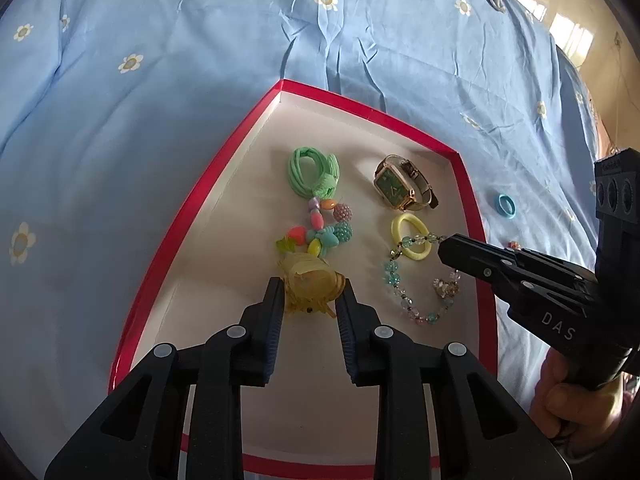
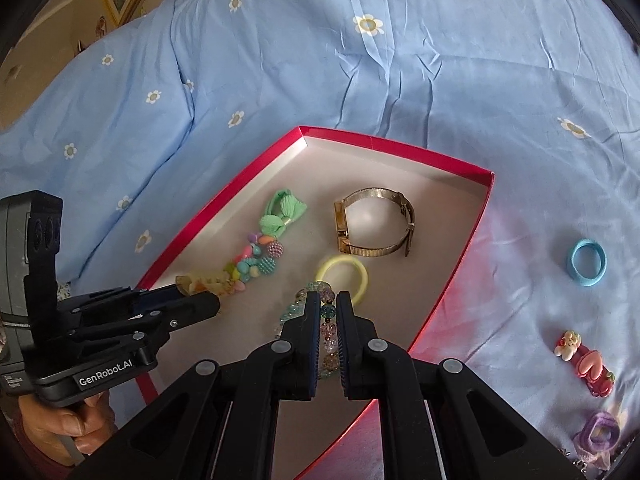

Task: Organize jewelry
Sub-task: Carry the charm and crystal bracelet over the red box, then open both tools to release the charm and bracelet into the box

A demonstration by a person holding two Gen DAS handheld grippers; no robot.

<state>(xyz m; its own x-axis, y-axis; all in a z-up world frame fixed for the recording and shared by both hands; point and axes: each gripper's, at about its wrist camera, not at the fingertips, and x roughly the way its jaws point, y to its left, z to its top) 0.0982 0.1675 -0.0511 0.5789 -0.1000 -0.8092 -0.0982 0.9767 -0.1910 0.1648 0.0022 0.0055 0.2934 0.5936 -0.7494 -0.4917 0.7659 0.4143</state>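
- A shallow red-rimmed box [image 1: 192,200] with a pale floor lies on a blue flowered bedsheet [image 1: 160,60], and the jewelry sits inside it.
- Toward the far edge of the box, a green fabric hair tie [image 1: 312,172] and a gold watch [image 1: 400,188] with a green square face and mesh strap, lying on its side.
- Below the green tie runs a string of chunky pastel beads [image 1: 324,228]; beside it a yellow ring-shaped hair tie [image 1: 412,236] touches a bracelet of clear and teal glass beads [image 1: 404,296].
- The left gripper [image 1: 310,300] has its jaws on either side of a translucent yellow hair claw [image 1: 312,284], both pads touching it — it grips the claw over the near half of the box floor.
- The right gripper [image 2: 328,312] is nearly closed, pinching the glass-bead bracelet [image 2: 326,332] between its pads near the box's right edge.
- Readable writing: "DAS" on the right gripper's body in the left wrist view; "GenRobot.AI" on the left gripper [image 2: 196,308] in the right wrist view.
- Each tool is held in a bare hand [image 2: 68,424], fingers wrapped round the handle, fingers of the tool angled down into the box.
- Out on the sheet past the right edge: a blue hair tie [image 2: 586,262], a pink cartoon clip [image 2: 584,364] and a purple piece [image 2: 598,436].
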